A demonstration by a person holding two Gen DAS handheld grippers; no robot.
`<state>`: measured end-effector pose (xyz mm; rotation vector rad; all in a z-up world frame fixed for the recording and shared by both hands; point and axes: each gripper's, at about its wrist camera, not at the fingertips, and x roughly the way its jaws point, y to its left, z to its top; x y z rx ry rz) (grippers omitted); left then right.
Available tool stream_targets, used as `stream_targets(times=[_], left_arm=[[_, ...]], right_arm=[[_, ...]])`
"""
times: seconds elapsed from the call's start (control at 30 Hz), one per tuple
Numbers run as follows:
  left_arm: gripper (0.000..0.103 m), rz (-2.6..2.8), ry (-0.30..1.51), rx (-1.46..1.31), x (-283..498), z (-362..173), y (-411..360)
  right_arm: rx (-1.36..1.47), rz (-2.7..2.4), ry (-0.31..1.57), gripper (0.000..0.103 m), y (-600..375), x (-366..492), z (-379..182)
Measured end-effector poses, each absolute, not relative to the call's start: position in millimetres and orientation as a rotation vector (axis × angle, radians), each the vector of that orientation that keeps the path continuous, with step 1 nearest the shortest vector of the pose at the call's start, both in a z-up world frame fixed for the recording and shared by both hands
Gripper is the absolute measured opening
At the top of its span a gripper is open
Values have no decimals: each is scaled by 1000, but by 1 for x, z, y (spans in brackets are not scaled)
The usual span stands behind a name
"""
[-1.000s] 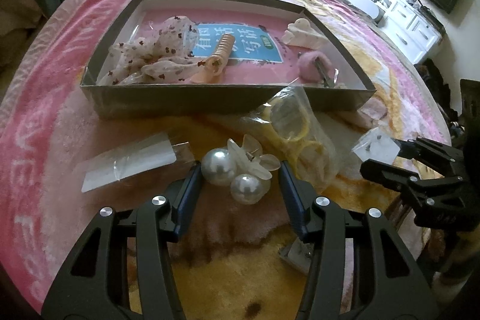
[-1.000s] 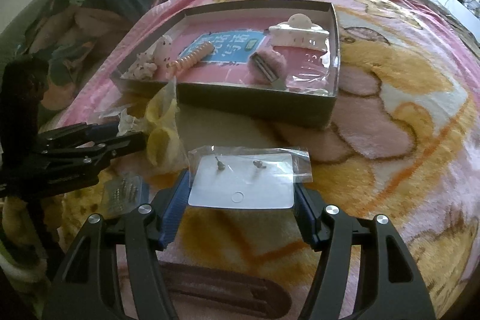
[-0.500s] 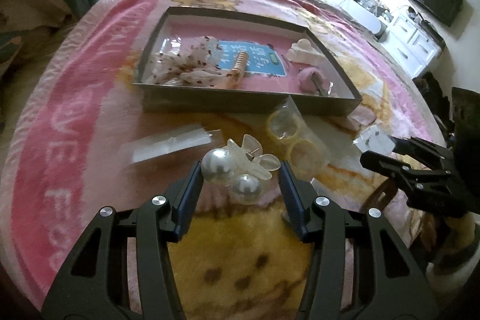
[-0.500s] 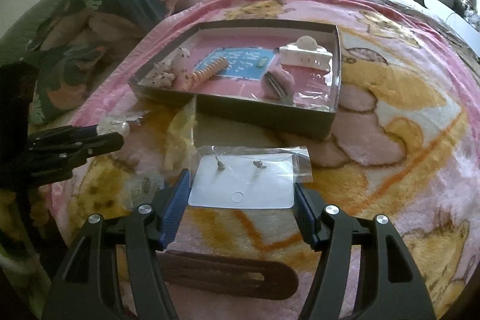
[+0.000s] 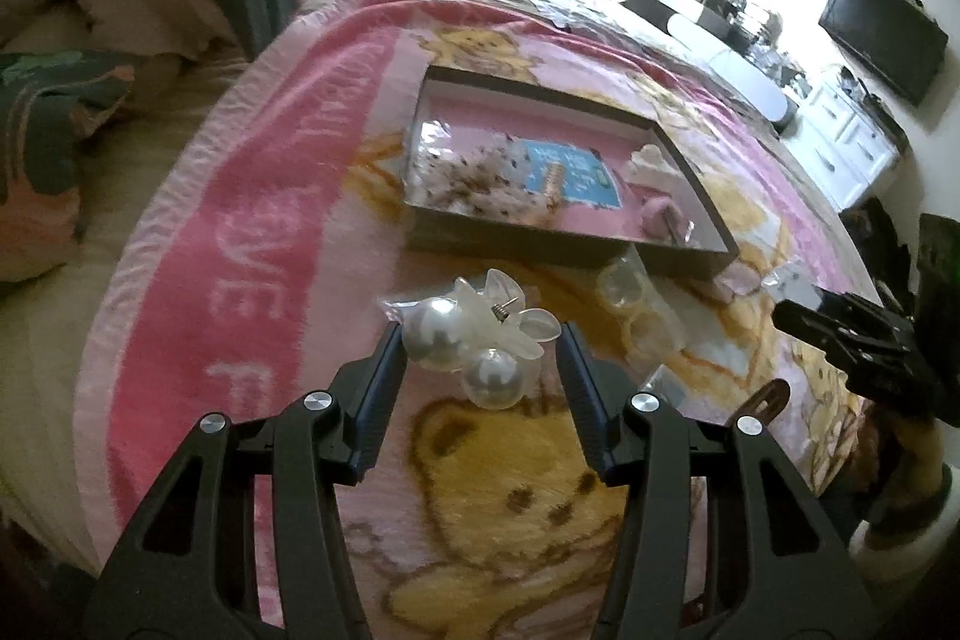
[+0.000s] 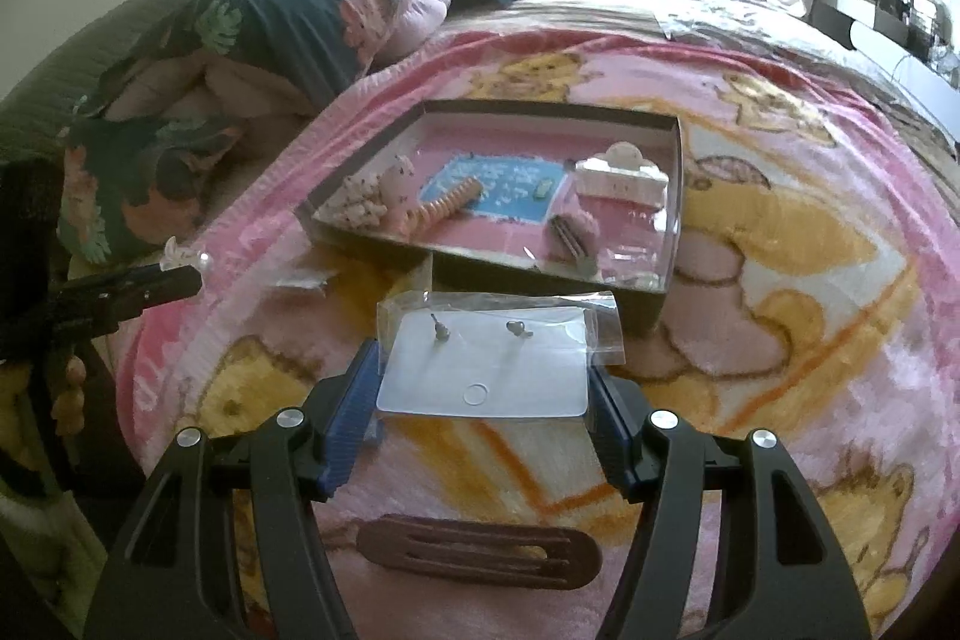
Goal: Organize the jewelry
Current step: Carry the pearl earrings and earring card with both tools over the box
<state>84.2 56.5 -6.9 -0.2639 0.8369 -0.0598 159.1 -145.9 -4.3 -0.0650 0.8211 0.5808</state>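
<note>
My left gripper [image 5: 480,340] is shut on a pair of pearl earrings [image 5: 456,340] with translucent petals, held above the blanket. My right gripper [image 6: 486,376] is shut on a bagged white card of stud earrings [image 6: 486,370], also lifted. Ahead of both lies a shallow dark box [image 5: 528,244] [image 6: 540,274] with a pink floor. It holds a floral scrunchie [image 6: 366,202], a spiral hair tie [image 6: 444,205], a white claw clip [image 6: 621,175] and a pink fuzzy clip [image 6: 573,232]. Each gripper shows at the edge of the other's view: right gripper [image 5: 840,334], left gripper [image 6: 150,280].
A bag of yellow rings [image 5: 636,310] lies in front of the box. A brown hair clip [image 6: 480,550] and a small plastic bag [image 6: 306,277] rest on the pink bear blanket [image 6: 780,340]. Pillows and bedding [image 6: 240,40] are piled at the left. A TV and cabinets [image 5: 870,40] stand on the right.
Both grippers have risen and drawn back from the box with their loads still gripped. The left one moved more, and the box now looks smaller and farther.
</note>
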Motion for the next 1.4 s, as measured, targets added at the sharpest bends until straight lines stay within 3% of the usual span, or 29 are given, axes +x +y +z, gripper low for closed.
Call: stream_targets(times=[0.63, 1.4], left_arm=[[43, -56, 743, -239, 118, 37, 49], [43, -112, 747, -184, 173, 43, 0]], right_arm=[[-53, 579, 713, 62, -144, 178, 39], [9, 545, 678, 62, -167, 225, 61]])
